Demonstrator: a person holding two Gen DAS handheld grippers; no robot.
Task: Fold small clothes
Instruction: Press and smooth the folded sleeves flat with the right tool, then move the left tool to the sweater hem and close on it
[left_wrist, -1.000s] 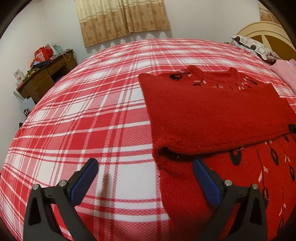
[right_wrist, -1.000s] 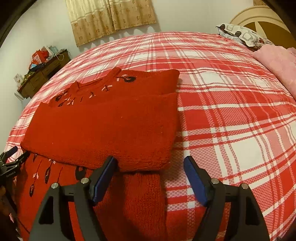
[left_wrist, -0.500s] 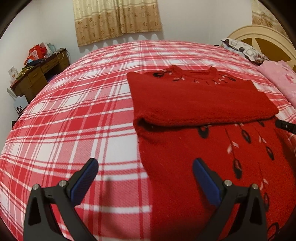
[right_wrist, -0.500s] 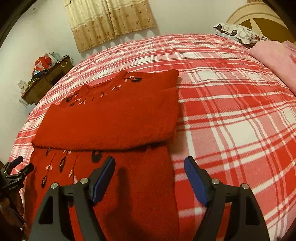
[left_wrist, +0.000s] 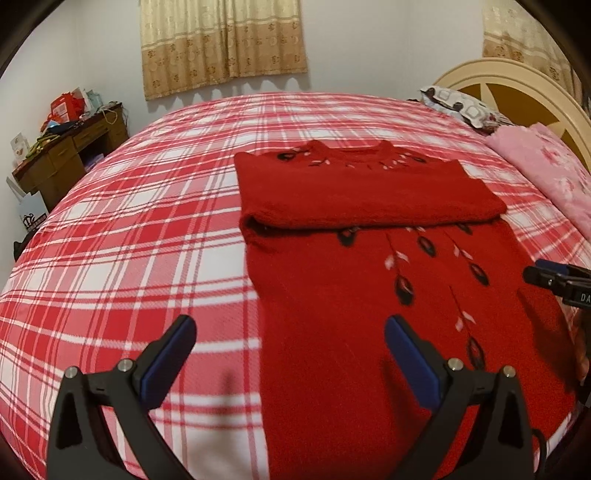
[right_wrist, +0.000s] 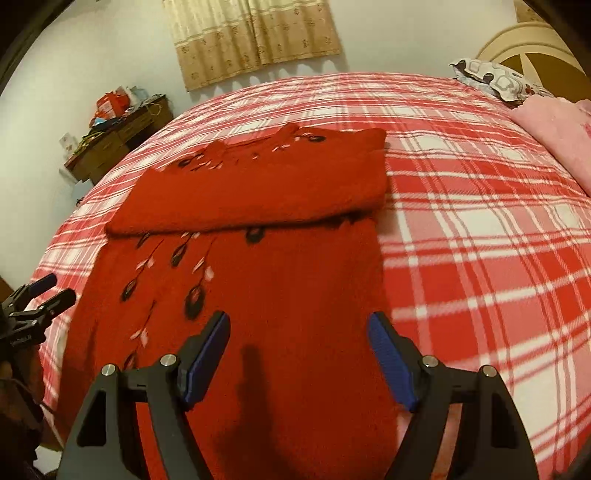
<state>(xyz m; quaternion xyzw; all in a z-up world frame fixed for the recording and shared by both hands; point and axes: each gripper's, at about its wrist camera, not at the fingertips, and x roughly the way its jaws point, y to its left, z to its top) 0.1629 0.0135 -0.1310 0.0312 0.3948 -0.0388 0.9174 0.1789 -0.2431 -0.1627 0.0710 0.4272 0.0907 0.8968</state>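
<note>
Bedroom, seen over a bed spread in red-and-white plaid (left_wrist: 155, 229).

Ahead of my jaws, a white wall (left_wrist: 369, 40) with a short beige patterned curtain (left_wrist: 221, 40) hanging on it. Ahead and left, a brown wooden desk (left_wrist: 70, 147) against the wall, its top piled with red boxes and clutter. Ahead and right, a cream arched headboard (left_wrist: 517, 81), a patterned pillow (left_wrist: 458, 105) at its foot, a pink blanket (left_wrist: 550, 177) just beside. Warm indoor light.
</note>
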